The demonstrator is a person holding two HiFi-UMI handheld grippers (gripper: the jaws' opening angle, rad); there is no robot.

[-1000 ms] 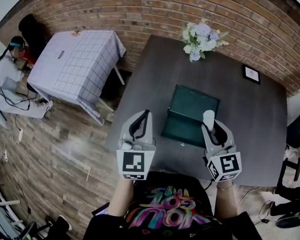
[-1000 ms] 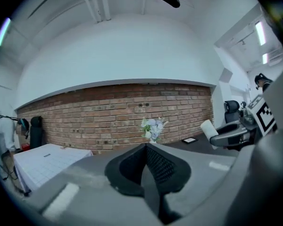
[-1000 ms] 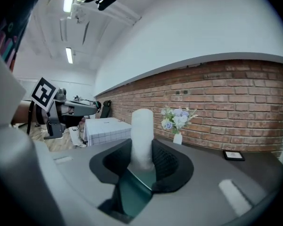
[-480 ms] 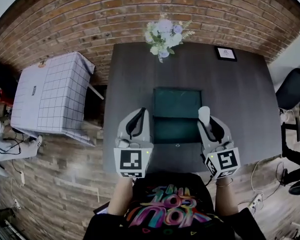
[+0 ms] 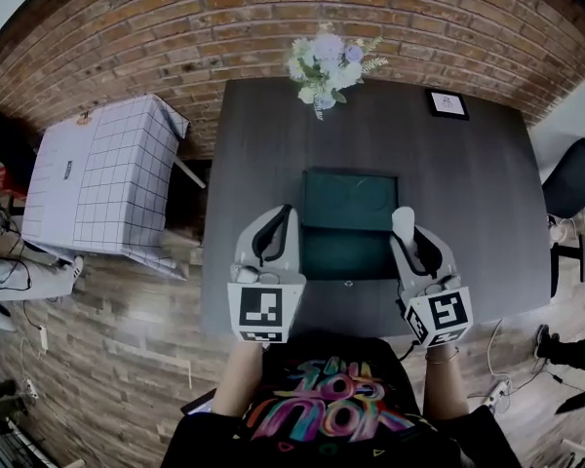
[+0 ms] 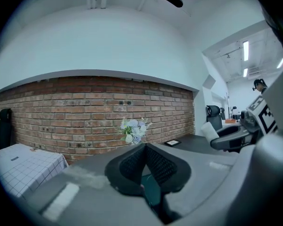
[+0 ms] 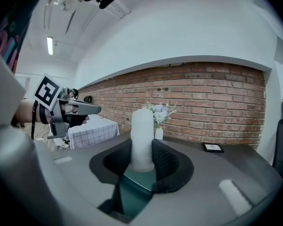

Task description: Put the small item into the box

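Just ahead of the right gripper [image 5: 410, 240] sits the open green box [image 5: 343, 254]. That gripper's pinching the little white tube [image 7: 142, 131] upright, probably for a clean drop-in. Left gripper [image 5: 276, 234] is pressed together, empty, likely just spare.

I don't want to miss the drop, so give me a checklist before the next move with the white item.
1. White item gripped by the right hand-held gripper: ok.
2. Item upright in the jaws: ok.
3. Item over the green box: not ok, it is by the box's right edge.
4. Box open to take it: cannot tell.
5. Left hand-held gripper shut and empty: ok.
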